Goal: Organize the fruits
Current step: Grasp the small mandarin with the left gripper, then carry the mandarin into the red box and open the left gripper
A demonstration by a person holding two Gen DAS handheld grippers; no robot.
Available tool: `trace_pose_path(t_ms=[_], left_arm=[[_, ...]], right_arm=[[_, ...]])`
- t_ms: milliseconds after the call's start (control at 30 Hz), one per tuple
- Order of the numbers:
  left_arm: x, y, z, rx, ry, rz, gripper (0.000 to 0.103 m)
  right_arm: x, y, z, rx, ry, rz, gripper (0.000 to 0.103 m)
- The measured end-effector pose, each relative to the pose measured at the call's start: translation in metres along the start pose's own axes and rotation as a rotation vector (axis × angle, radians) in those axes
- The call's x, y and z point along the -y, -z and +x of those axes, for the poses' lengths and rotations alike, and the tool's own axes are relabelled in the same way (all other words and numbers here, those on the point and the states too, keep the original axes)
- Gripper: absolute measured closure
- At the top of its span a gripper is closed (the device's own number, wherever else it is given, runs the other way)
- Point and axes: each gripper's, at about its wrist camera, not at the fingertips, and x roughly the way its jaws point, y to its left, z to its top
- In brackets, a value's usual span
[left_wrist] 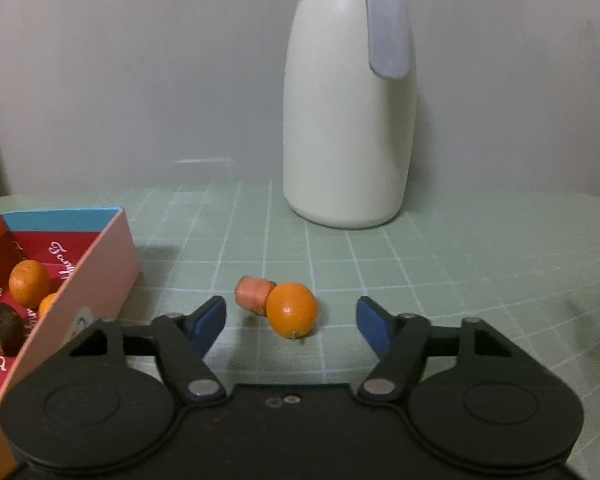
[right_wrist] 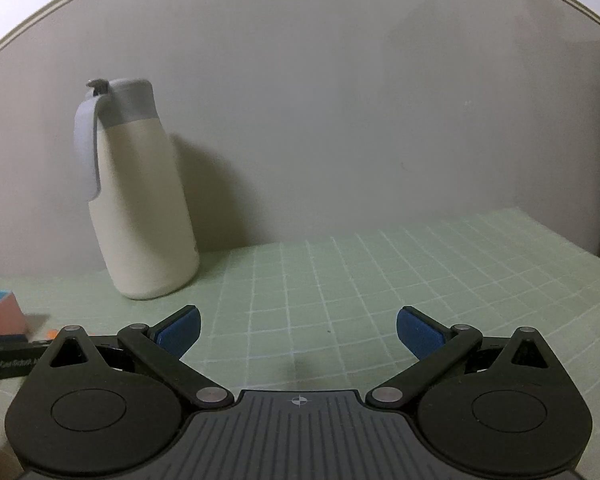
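In the left wrist view a small orange fruit (left_wrist: pixel 292 310) lies on the green grid mat (left_wrist: pixel 440 264), touching a reddish-orange piece (left_wrist: pixel 254 294) behind it. My left gripper (left_wrist: pixel 290 320) is open, its blue pads on either side of the fruit and just short of it. A pink and red box (left_wrist: pixel 100 276) at the left holds two orange fruits (left_wrist: pixel 29 283) and a dark round one (left_wrist: pixel 2 326). My right gripper (right_wrist: pixel 298 330) is open and empty above bare mat (right_wrist: pixel 340 280). The box corner (right_wrist: pixel 2 310) shows at its far left.
A tall cream jug with a grey lid and handle (left_wrist: pixel 348 120) stands at the back of the mat against the wall; it also shows in the right wrist view (right_wrist: pixel 140 208). The left gripper's body (right_wrist: pixel 8 356) sits at the right view's left edge.
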Motion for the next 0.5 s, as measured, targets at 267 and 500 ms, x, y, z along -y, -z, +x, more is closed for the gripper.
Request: trace_pose_path(t_ms=[267, 500], left_arm=[[0.004, -0.002, 0.015, -0.055, -0.024, 0.015, 0.083], [0.001, 0.0, 0.002, -0.032, 0.004, 0.006, 0.084]], right_arm=[[0.01, 0.0, 0.002, -0.004, 0.013, 0.003, 0.0], [0.003, 0.001, -0.001, -0.003, 0.002, -0.001, 0.0]])
